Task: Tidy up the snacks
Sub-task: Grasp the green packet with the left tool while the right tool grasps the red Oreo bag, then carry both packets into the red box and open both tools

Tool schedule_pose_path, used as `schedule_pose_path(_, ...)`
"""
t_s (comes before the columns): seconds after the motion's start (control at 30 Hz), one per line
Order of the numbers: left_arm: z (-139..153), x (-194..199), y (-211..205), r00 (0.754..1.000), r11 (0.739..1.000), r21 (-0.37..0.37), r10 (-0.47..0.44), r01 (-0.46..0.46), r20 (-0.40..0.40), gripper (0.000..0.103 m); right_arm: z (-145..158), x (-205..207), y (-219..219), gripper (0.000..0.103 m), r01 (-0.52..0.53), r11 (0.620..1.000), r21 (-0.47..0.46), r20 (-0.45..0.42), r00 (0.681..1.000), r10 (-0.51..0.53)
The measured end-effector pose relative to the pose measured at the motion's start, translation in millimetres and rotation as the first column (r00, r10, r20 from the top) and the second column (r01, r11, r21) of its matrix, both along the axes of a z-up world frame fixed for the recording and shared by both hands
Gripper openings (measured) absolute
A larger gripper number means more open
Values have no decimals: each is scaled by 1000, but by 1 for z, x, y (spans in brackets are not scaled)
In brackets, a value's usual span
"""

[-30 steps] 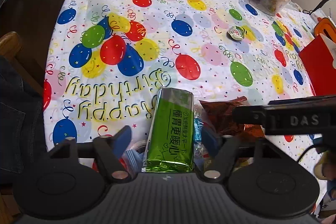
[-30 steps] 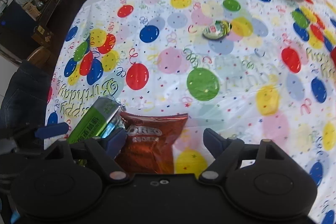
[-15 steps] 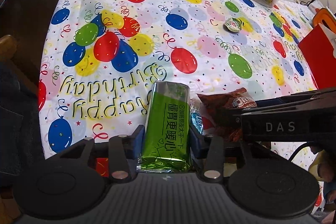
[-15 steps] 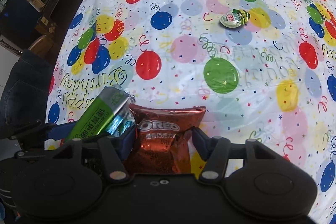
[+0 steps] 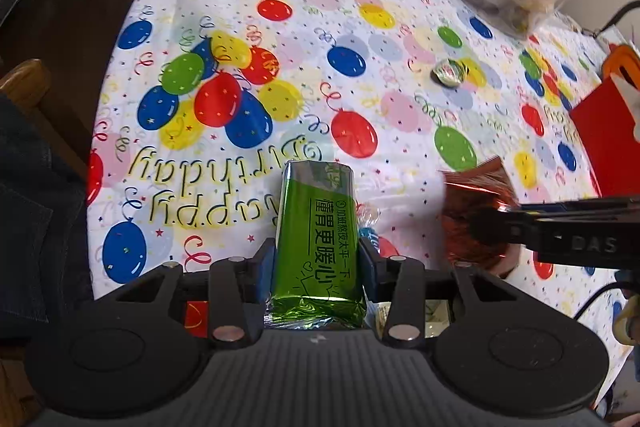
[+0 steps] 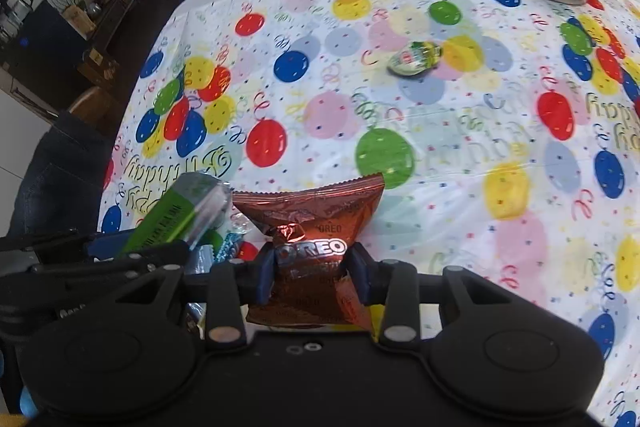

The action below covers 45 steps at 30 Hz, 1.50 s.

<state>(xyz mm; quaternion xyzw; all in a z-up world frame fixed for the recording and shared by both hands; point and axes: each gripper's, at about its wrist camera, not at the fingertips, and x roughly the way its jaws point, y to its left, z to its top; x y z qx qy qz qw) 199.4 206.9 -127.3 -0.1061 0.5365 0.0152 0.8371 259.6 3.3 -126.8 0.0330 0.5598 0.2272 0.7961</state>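
Left-wrist view shows my left tongs (image 5: 316,261) now clamped on the green packet (image 5: 318,235), my right tongs (image 6: 310,267) closing, pads already pinching the red Oreo bag (image 6: 310,223), so both snacks look ready to lift.

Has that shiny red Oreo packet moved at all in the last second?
Yes. The shiny red Oreo packet has risen and crumpled as the right tongs close on it; its top edge now reaches the green printed balloon on the tablecloth.

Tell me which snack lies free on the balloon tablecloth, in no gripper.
The small round green-lidded cup. The green foil pack and the red Oreo bag each sit between gripper pads.
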Motion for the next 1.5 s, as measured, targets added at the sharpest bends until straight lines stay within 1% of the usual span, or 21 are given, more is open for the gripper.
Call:
schedule_pose_path(0.17, 15, -7, -4, 998, 999, -7, 51, -51, 23, 41, 16, -1, -34, 37, 1, 999, 54, 21, 1000, -2)
schedule_pose_path(0.27, 29, -15, -13, 996, 998, -4, 71, -70, 46, 41, 30, -2, -58, 37, -6, 996, 85, 39, 999, 2)
schedule_pose_path(0.37, 46, -23, -28, 993, 996, -11, 85, -85, 76, 41, 44, -3, -81, 37, -16, 995, 100, 52, 999, 11)
schedule_pose_path(0.47, 63, -28, -47, 990, 995, -3, 98, -99, 101, 41, 56, -3, -105, 37, -23, 992, 122, 61, 998, 16)
schedule_pose_path(0.6, 90, -34, -80, 982, 995, -6, 103, -103, 161, 41, 75, -3, -143, 37, -22, 989, 143, 78, 997, 11)
schedule_pose_path(0.8, 125, -32, -146, 969, 999, 8, 45, -48, 241, 41, 93, 4, -200, 37, 6, 986, 165, 107, 994, -24)
schedule_pose_path(1.0, 144, -20, -215, 958, 999, 10, -45, 44, 282, 41, 101, 13, -253, 37, 39, 986, 164, 134, 989, -61)
schedule_pose_path(1.2, 150, -1, -279, 947, 990, 5, -137, 142, 289, 41, 105, 27, -308, 37, 105, 982, 157, 163, 978, -130)
schedule_pose_path(1.37, 148, 18, -331, 935, 975, 16, -217, 221, 282, 41, 104, 41, -350, 37, 170, 974, 148, 171, 966, -194)
schedule_pose_path(1.5, 144, 33, -365, 925, 963, 25, -265, 269, 273, 41, 99, 50, -378, 37, 210, 969, 129, 171, 958, -230)
